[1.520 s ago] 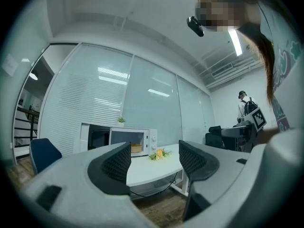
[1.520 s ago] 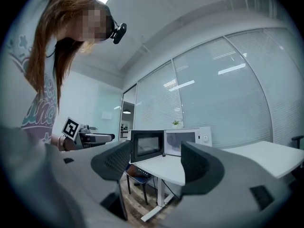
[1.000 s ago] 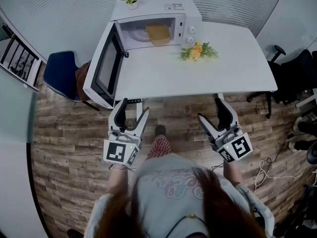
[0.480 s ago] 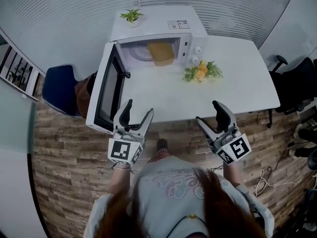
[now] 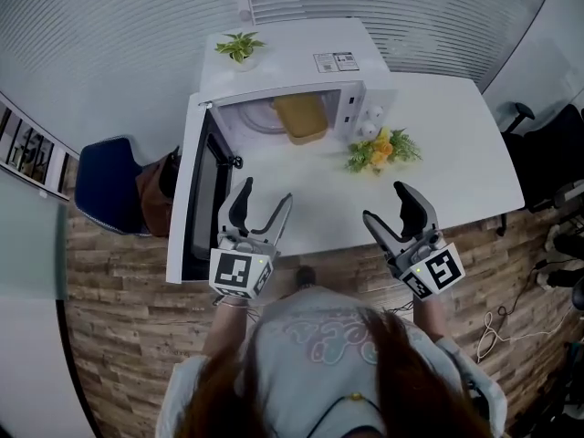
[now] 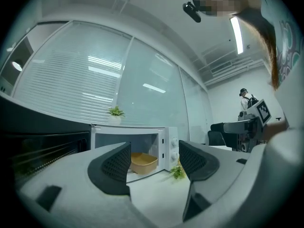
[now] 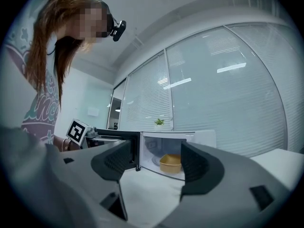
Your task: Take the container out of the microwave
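Inside the microwave (image 5: 301, 71) sits the yellow container (image 5: 301, 117), close to the opening. The microwave door (image 5: 196, 199) hangs wide open on its left side, so that part looks done. The left gripper (image 5: 263, 194) and the right gripper (image 5: 388, 201) both hover in front of the microwave, well apart from it, over the near edge of the white table (image 5: 456, 144). Each has its jaws spread wide with nothing between them. I think reaching in, grabbing and lifting out are all left to do. Some flowers (image 5: 383, 149) lie just in front of the microwave's knobs.
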A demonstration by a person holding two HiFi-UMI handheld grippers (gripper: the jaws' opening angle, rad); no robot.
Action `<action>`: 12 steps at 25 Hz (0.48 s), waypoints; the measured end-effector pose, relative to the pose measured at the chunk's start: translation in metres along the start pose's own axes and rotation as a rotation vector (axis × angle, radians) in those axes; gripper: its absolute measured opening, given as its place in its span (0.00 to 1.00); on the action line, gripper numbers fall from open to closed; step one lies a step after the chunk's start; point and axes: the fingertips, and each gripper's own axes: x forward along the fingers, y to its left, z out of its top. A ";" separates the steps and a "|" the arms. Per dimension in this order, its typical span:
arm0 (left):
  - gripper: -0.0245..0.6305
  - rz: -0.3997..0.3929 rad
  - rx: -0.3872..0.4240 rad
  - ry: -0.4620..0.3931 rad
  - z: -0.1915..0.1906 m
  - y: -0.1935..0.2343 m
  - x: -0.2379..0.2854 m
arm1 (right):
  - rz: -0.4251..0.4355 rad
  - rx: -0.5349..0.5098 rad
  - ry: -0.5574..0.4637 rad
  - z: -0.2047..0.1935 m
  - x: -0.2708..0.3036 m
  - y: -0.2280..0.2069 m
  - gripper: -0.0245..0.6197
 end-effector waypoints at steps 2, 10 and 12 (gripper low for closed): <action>0.48 0.000 -0.015 -0.002 -0.001 0.008 0.011 | -0.002 0.003 0.001 -0.002 0.012 -0.005 0.53; 0.48 -0.008 -0.070 -0.001 -0.009 0.029 0.041 | -0.008 0.012 -0.001 -0.010 0.049 -0.020 0.53; 0.48 -0.022 -0.071 0.007 -0.011 0.028 0.045 | -0.015 0.014 -0.004 -0.011 0.054 -0.023 0.53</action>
